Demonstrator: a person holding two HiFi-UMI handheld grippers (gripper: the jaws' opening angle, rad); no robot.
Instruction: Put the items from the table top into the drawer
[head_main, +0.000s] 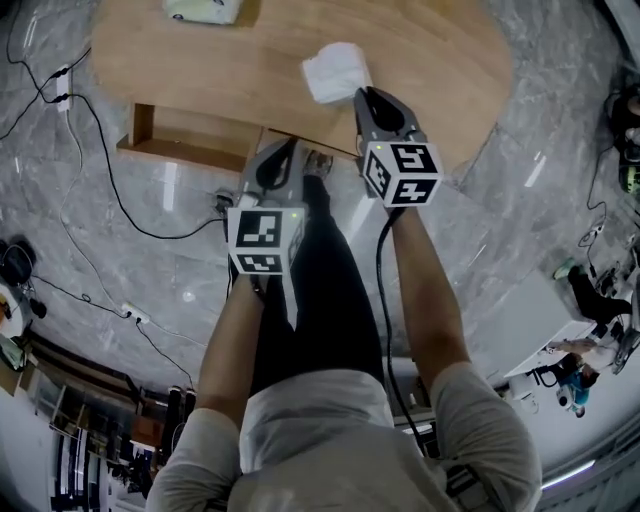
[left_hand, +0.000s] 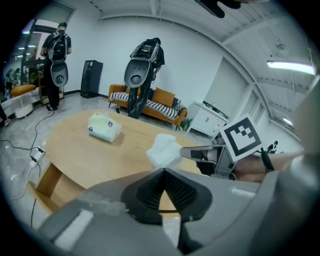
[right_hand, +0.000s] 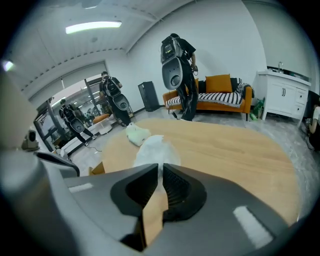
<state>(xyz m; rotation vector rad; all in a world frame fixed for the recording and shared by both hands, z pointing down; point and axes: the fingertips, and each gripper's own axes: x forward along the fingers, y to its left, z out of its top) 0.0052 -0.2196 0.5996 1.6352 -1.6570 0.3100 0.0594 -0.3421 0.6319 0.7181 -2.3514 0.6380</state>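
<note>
Forearms reach out from a person standing at the near edge of an oval wooden table (head_main: 440, 60), a handheld gripper in each fist. Nearest and lowest, the left gripper (head_main: 283, 160) hangs by the table's rim with its jaws pressed together and nothing between them. It appears to be waiting its turn, just beside the open wooden drawer (head_main: 190, 142) that juts from under the tabletop on that side.

A little farther out, the right gripper (head_main: 365, 96) points down over the tabletop, its tips pinched onto a corner of a soft white packet (head_main: 336, 70). The grip on the near edge looks chosen so the crumpled packet can be drawn back toward the person. From there it could be swung left to the drawer, which lies below and well apart from it. Whether the packet is clear of the wood or resting on it cannot be told. A pinch this thin on so limp a thing could slip during the carry.

At the table's far side a second item, a pale tissue pack (head_main: 203, 8), lies flat and untouched, so the job seems to be in its early part. Beyond the table, the gripper views show an orange sofa (left_hand: 160, 102) against the white wall.
</note>
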